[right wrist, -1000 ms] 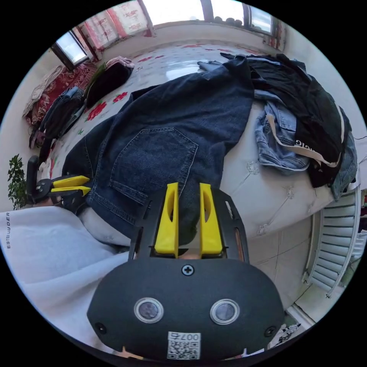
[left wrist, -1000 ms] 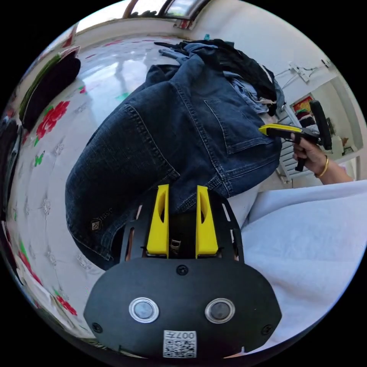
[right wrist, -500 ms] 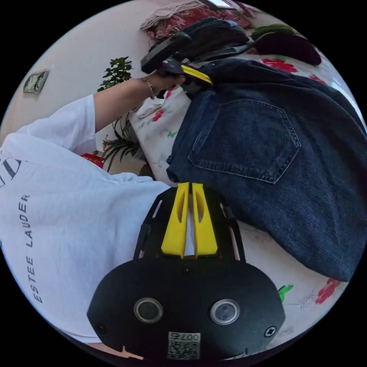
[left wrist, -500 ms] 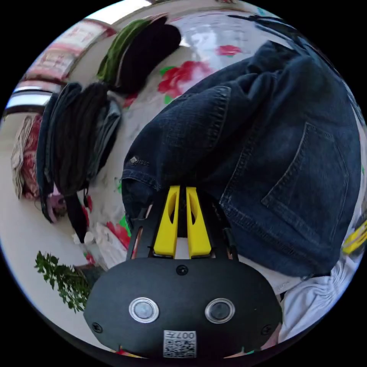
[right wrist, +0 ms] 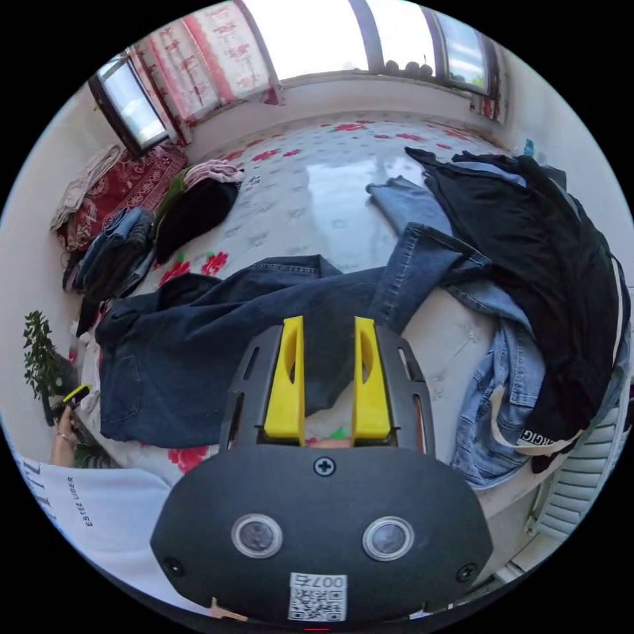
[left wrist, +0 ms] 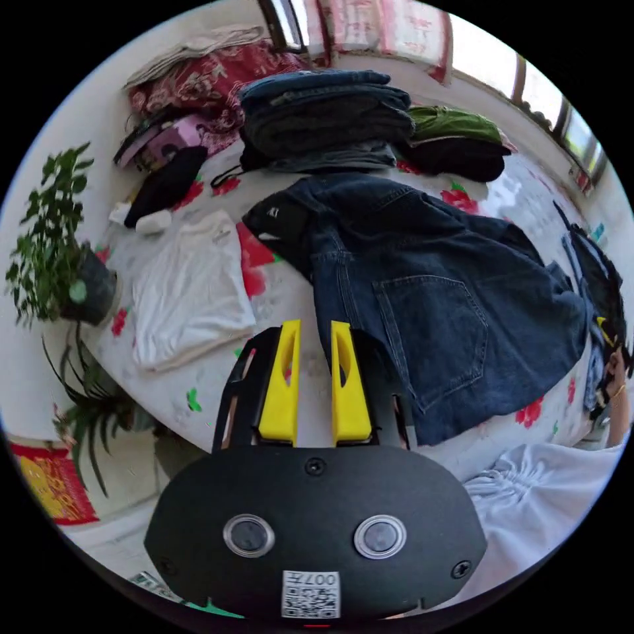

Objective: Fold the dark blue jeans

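While the dark blue jeans [left wrist: 422, 290] lie spread on the bed [right wrist: 310, 178], both tongs [left wrist: 312, 376] [right wrist: 327, 376] gape empty.

Matt denim jeans [left wrist: 429, 290] (glossy bedcover [right wrist: 317, 178])

Dark blue jeans [left wrist: 422, 290], spread loosely on the flowered bed before me, seat side up with one back pocket showing. The waistband lies toward the stacked clothes; the legs [right wrist: 370, 290] run across the bed, rumpled, hems near the heap of garments.
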`<action>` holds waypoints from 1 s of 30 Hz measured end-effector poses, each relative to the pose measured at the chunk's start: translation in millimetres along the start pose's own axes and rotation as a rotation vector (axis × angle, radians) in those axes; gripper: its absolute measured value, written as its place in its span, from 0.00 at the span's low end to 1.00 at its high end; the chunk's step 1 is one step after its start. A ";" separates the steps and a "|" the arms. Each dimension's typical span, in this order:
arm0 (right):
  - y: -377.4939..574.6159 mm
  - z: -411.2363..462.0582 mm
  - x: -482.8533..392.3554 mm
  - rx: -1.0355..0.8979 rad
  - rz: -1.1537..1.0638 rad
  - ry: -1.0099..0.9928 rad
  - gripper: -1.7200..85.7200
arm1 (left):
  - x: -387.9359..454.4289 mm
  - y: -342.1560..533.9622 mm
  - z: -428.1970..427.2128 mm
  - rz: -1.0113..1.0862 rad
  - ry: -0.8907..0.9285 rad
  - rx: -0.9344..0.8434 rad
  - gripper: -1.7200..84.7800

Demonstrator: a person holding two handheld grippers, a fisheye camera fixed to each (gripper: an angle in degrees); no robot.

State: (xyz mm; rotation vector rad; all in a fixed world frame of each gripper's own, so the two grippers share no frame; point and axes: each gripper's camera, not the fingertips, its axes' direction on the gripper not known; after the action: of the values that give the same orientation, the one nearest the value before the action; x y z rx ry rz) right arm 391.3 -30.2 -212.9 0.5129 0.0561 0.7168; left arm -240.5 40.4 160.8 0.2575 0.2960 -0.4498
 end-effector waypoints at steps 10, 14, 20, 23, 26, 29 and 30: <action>-77.8 67.8 60.5 -0.299 0.033 0.045 0.07 | -16.4 67.6 10.8 -0.411 0.164 -0.124 0.14; -88.7 25.3 76.9 -0.239 0.041 -0.046 0.03 | 4.6 34.7 11.5 -0.245 0.052 -0.179 0.08; -61.1 -163.4 123.6 0.267 0.031 -0.375 0.02 | -10.8 12.6 -60.8 -0.255 0.104 0.002 0.06; 2.3 -241.9 131.5 0.419 -0.054 -0.390 0.02 | -23.9 26.7 -123.7 -0.192 0.027 0.131 0.05; 84.3 -259.1 138.2 0.360 -0.049 -0.357 0.02 | -45.7 57.5 -159.0 -0.177 -0.072 0.168 0.05; 158.3 -201.2 146.6 0.080 0.112 -0.289 0.04 | -67.9 88.5 -141.7 -0.245 -0.132 0.068 0.07; 182.2 -176.5 152.5 -0.038 0.197 -0.250 0.05 | -71.0 93.5 -135.2 -0.267 -0.133 0.040 0.08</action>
State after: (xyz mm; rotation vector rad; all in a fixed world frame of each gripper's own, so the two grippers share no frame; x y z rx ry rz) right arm 356.0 259.4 -263.4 0.5734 -0.2443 0.8394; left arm -288.5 190.8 76.2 0.2264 0.1917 -0.7345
